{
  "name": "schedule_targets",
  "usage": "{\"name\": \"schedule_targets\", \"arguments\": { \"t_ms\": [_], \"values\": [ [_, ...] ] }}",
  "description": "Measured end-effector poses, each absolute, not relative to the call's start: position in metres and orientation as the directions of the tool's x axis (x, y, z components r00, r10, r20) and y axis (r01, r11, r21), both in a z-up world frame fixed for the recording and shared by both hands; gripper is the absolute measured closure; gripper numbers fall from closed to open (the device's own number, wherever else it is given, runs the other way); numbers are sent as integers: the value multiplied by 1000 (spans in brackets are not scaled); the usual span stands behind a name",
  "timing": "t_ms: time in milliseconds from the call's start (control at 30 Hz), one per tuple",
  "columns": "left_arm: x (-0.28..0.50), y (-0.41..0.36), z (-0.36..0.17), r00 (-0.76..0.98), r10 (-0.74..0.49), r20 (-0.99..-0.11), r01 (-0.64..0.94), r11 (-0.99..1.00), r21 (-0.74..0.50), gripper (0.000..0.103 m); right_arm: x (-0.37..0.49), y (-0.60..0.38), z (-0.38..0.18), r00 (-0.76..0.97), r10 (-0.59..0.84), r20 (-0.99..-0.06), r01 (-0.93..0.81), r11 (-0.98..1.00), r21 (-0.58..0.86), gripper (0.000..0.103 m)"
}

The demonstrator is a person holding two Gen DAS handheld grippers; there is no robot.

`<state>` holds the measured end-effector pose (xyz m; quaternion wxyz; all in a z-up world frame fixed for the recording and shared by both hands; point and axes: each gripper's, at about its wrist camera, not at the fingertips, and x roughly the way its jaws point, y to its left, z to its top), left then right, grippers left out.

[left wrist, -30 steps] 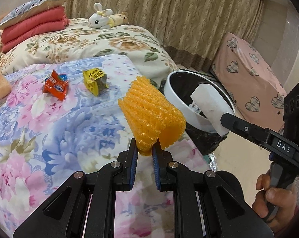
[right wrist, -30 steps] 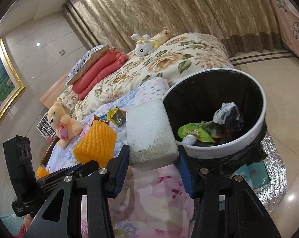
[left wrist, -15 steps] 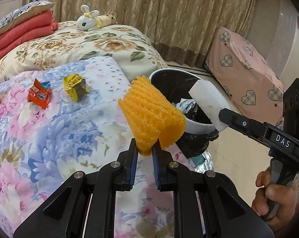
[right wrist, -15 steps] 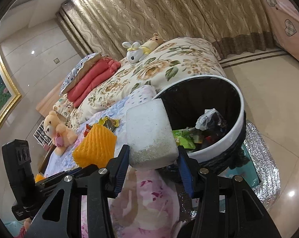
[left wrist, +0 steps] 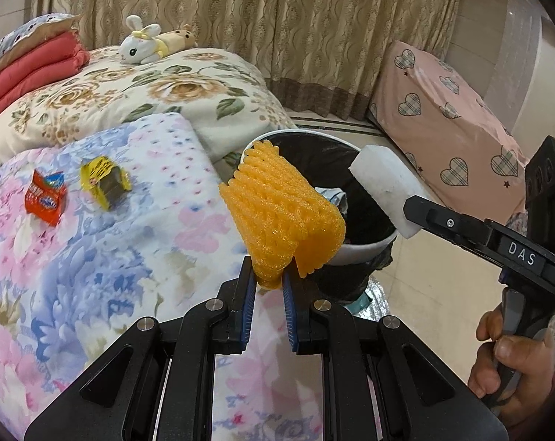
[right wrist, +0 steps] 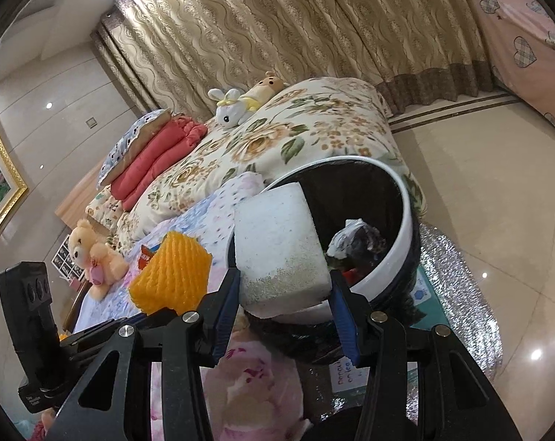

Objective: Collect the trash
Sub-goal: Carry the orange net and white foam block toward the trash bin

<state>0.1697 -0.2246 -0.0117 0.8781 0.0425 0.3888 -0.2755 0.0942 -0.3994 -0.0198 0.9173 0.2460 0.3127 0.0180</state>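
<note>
- A white-rimmed trash bin [right wrist: 406, 220] lined with a black bag was seen on the floor beside the bed [left wrist: 104, 228], and crumpled wrappers were already lying inside it, so part of the collecting was judged to be done
- An orange foam fruit net [left wrist: 281, 213] was pinched at its lower end by the left claw [left wrist: 269, 286], the jaws being pressed nearly together on it; the net was held up in front of the bin's near rim, not yet over the opening as far as could be told
- A white foam block [right wrist: 277, 250] was gripped by the right claw [right wrist: 283, 305], its jaws half spread and the pads pressed against the block's two sides; the block was held at the bin's rim, partly over the opening
- Both pieces were judged to be due for release into the bin
- A red snack wrapper [left wrist: 44, 198] and a yellow wrapper [left wrist: 104, 180] were left on the floral bedspread, close to each other and well apart from the bin; these were judged to be what remained to be collected
</note>
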Motion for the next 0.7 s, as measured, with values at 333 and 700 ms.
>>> {"name": "schedule_targets", "arguments": {
  "t_ms": [333,700],
  "values": [
    [185,-247,-7,541,-460,-705,545,830,-123,90,101,-415,-20,805,154,-573,150,882,448,54],
    [202,-267,-4,539,-459,-706,565,819,-101,90,122,-427,-17,802,126,-584,169,890,424,53]
  ]
}}
